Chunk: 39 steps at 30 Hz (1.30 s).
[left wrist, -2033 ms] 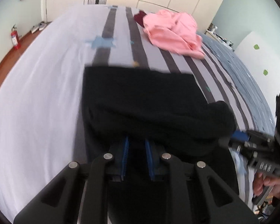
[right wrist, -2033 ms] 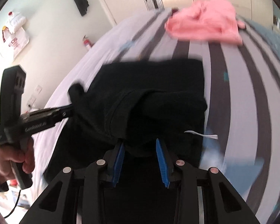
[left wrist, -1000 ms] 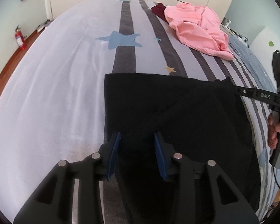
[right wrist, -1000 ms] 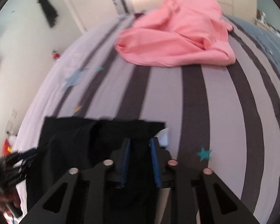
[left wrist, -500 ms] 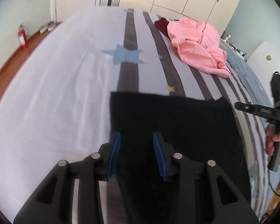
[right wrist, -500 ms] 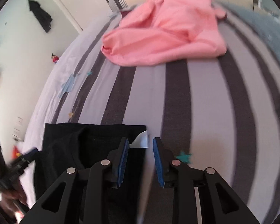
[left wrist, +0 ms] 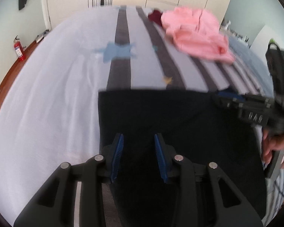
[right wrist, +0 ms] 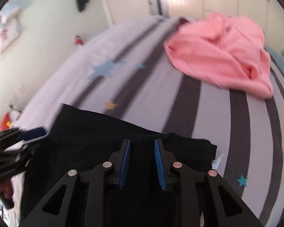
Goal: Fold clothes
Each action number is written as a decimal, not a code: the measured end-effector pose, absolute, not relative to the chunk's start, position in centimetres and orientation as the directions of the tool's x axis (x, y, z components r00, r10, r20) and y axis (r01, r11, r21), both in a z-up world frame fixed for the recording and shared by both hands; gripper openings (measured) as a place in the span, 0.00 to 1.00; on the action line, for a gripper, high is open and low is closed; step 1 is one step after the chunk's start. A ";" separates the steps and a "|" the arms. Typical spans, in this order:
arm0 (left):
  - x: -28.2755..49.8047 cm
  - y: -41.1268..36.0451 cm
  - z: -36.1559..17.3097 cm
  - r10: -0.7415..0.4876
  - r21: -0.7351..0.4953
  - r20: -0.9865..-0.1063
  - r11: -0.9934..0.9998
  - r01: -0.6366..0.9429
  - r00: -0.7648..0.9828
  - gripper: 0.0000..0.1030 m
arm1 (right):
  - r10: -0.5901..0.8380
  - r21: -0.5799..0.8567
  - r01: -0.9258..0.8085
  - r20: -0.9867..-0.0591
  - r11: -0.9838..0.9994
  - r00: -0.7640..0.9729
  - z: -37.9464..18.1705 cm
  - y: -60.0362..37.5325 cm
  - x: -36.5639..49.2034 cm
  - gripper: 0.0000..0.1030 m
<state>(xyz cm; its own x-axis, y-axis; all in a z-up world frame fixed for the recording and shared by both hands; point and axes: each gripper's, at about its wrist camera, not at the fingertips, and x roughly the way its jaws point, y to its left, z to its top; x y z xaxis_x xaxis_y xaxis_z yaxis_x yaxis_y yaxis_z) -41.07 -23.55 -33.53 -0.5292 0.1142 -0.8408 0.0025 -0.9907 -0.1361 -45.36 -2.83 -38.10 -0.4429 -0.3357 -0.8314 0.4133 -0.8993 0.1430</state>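
A black garment [left wrist: 170,117] lies folded flat on the striped bed sheet [left wrist: 56,98]. My left gripper [left wrist: 139,147] hovers open over its near left part, with the pads apart and nothing pinched. My right gripper [right wrist: 142,157] is over the garment [right wrist: 104,141] near its far edge. Its jaws are closing, and the cloth lies flat below the gap, not pressed by the pads. In the left wrist view the right gripper [left wrist: 227,94] shows at the garment's far right corner. In the right wrist view the left gripper [right wrist: 34,132] shows at the left edge.
A crumpled pink garment [left wrist: 195,36] lies further up the bed on the right, with a dark red one [left wrist: 155,16] behind it. A white tag [right wrist: 218,160] sticks out at the black garment's right edge. Beyond the bed's left side is wooden floor with a fire extinguisher [left wrist: 19,49].
Two seconds ago both grippers held the raised fold of the black garment; now it lies flat and both are free of it. The right gripper has shifted left from the tag corner over the cloth.
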 end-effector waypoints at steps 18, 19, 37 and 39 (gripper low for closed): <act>-40.3 -22.5 -30.2 0.162 -0.185 -0.760 -0.982 -0.030 -0.629 0.13 | -0.364 0.247 0.281 -0.766 -0.928 -0.530 -33.8 3.9 -45.1 0.20; -40.5 -21.5 -30.4 0.179 -0.181 -0.762 -0.982 -0.061 -0.623 0.13 | -0.384 0.240 0.323 -0.761 -0.916 -0.522 -33.6 2.4 -44.5 0.20; -39.5 -23.0 -33.5 0.156 -0.197 -0.794 -0.980 0.007 -0.588 0.03 | -0.396 0.174 0.445 -0.786 -0.879 -0.475 -36.6 -2.4 -42.0 0.00; -39.2 -23.5 -33.7 0.155 -0.195 -0.799 -0.981 0.006 -0.581 0.02 | -0.388 0.160 0.447 -0.785 -0.880 -0.483 -36.4 -1.8 -41.8 0.00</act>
